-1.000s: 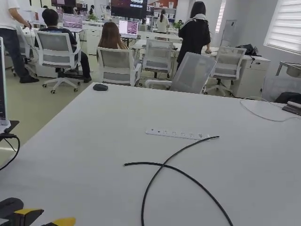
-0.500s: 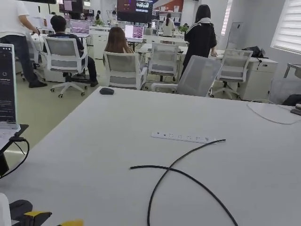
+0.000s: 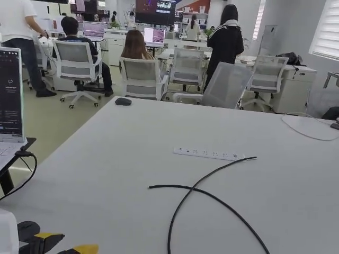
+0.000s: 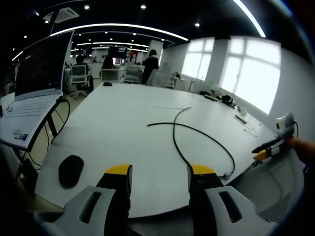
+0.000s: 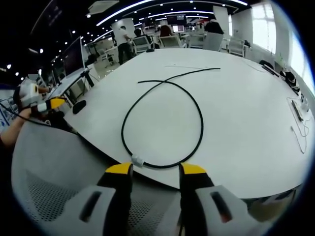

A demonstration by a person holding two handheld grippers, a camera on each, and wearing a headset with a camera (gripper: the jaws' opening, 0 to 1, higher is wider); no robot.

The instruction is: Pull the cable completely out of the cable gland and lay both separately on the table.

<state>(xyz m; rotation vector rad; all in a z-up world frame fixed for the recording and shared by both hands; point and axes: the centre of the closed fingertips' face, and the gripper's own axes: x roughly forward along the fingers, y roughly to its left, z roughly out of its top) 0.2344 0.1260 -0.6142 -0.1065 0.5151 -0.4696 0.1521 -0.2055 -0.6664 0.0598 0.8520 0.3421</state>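
Not one bit of the job is done yet, I think. The black cable (image 3: pixel 164 186) lies in a big loop on the white surface (image 3: pixel 106 169) and crosses over itself. One end points to the far side. The other end comes close to the edge near me. The little pale cable gland (image 5: pixel 138 160) sits on that near end. It looks like the cable is still stuck through it, but it is small and hard to see well.

My left hand-held gripper (image 4: pixel 160 172) is released, with its yellow tips apart and nothing between them. It hangs over the near edge, well apart from the cable. My right hand-held gripper (image 5: pixel 156 169) is released too, and it grasps nothing. It is near the gland but not touching it.

So all the steps are left. I think I must grab the gland with one hand-held gripper and the cable with the other. Then I pull them apart and lay them down in two spots.

Now I count. There is one cable and one gland. There are two hand-held grippers. There is one white power strip (image 3: pixel 207 154) past the cable. There is one near mouse (image 4: pixel 71 169) and one far mouse (image 3: pixel 123 101). There is one laptop (image 4: pixel 42 73) on my left.
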